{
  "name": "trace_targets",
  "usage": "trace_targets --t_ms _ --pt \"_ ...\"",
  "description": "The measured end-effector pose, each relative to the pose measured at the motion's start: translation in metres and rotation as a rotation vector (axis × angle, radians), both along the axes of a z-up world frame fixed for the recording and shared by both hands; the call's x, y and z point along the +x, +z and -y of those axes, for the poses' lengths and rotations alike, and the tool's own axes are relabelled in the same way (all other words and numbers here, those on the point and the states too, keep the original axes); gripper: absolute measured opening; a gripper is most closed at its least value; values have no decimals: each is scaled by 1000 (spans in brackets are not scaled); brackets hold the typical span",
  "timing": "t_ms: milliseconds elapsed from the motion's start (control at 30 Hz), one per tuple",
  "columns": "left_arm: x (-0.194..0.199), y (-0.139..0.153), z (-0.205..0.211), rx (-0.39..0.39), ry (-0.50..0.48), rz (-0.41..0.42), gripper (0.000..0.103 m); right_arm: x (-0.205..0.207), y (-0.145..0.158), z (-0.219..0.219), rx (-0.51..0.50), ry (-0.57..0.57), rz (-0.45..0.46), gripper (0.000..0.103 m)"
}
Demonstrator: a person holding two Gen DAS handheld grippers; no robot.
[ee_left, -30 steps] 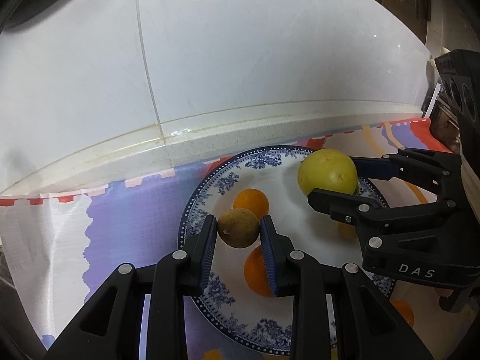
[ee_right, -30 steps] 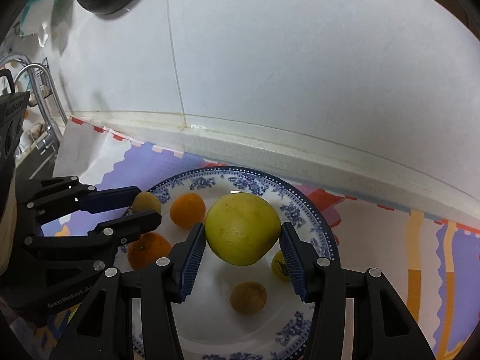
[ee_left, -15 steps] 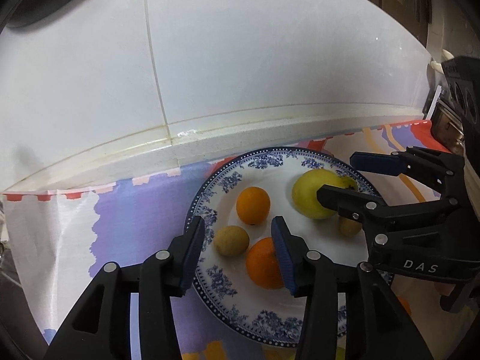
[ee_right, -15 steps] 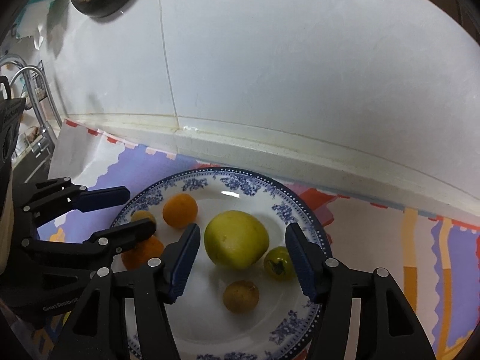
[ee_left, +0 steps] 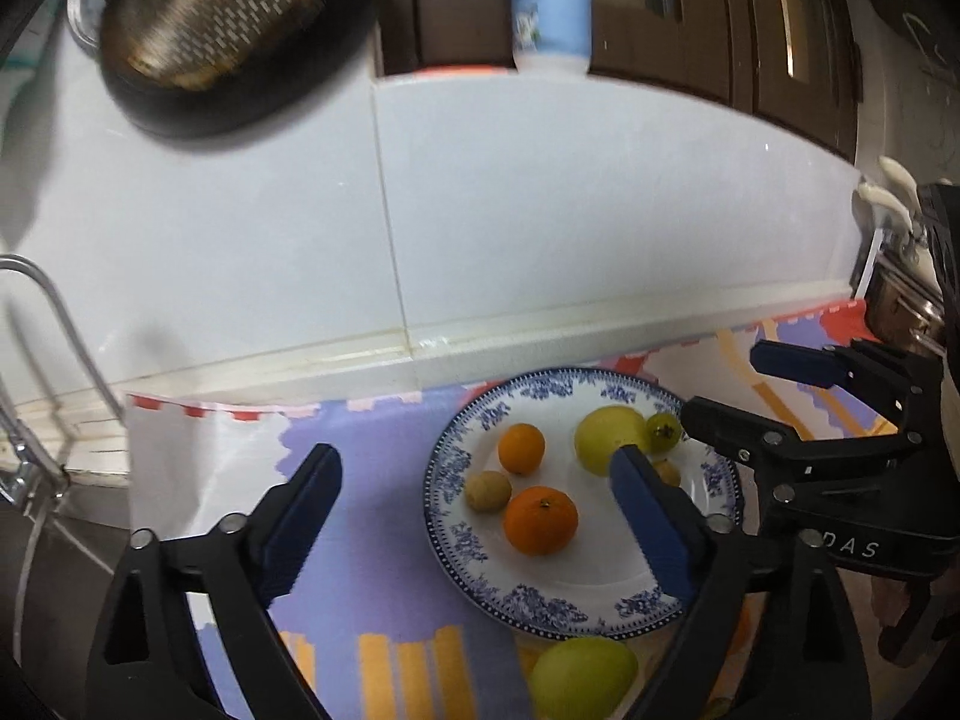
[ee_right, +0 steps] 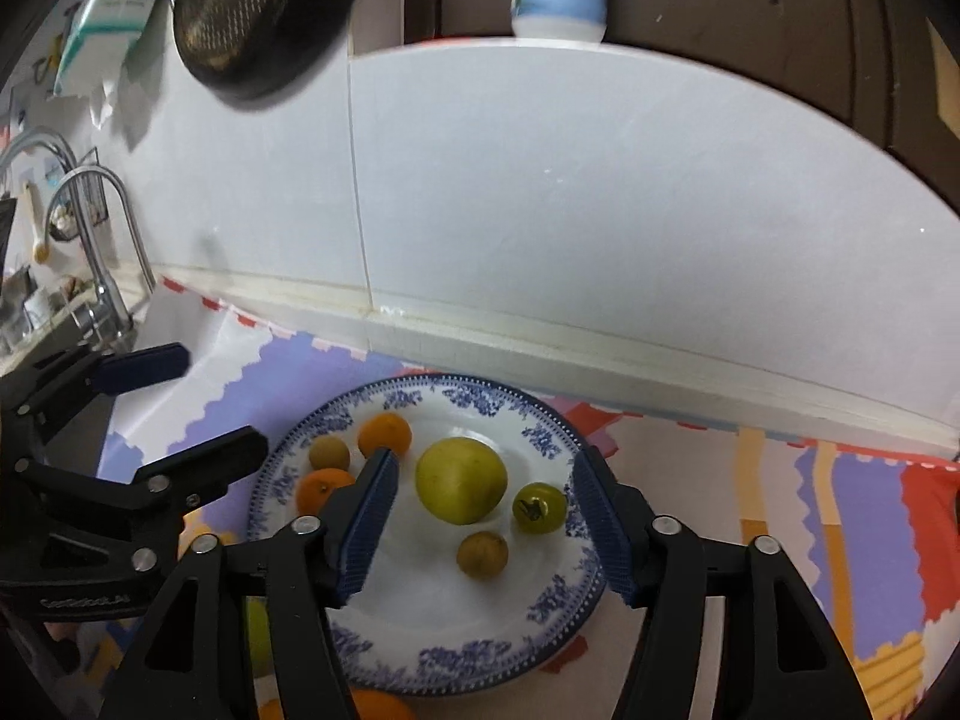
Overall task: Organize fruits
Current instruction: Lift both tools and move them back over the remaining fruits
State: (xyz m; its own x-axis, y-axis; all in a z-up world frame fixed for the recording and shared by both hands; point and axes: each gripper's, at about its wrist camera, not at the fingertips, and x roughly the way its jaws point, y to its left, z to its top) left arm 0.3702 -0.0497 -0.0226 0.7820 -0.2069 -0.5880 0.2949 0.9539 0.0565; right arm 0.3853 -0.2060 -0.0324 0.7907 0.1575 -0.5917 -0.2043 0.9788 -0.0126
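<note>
A blue-patterned white plate (ee_left: 447, 480) (ee_right: 540, 630) lies on a colourful mat. On it are two oranges (ee_left: 540, 519) (ee_right: 385, 433), a large yellow-green fruit (ee_left: 609, 438) (ee_right: 461, 480), a small green fruit (ee_right: 540, 508) and two small brown fruits (ee_left: 488, 490) (ee_right: 482, 553). My left gripper (ee_left: 472, 465) (ee_right: 204, 402) hovers above the plate's left side, its jaws opening wide and holding nothing. My right gripper (ee_right: 485, 468) (ee_left: 738, 387) hangs over the plate, its jaws opening, with the yellow-green fruit lying below them, clear of the pads.
Another yellow-green fruit (ee_left: 582, 675) and an orange (ee_right: 372, 705) lie on the mat (ee_left: 360, 450) in front of the plate. A white tiled wall with a ledge rises behind. A faucet (ee_right: 102, 228) stands at left. A strainer (ee_left: 228, 30) and a blue bottle (ee_left: 549, 6) are above.
The left gripper released the brown fruit and the right gripper the yellow-green fruit; both now lie on the plate. Both grippers opened wider and pulled back and up.
</note>
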Motion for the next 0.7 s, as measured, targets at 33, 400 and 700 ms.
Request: trace_targets --t_ms 33,400,700 --pt "-5 4 -2 -3 10 12 101 -4 3 0 1 -6 10 68" --pt "-54 30 -12 17 37 62 103 -56 34 5 19 -107 129 86" --pt "-97 42 -17 41 45 99 103 -98 46 1 -31 -144 165 86"
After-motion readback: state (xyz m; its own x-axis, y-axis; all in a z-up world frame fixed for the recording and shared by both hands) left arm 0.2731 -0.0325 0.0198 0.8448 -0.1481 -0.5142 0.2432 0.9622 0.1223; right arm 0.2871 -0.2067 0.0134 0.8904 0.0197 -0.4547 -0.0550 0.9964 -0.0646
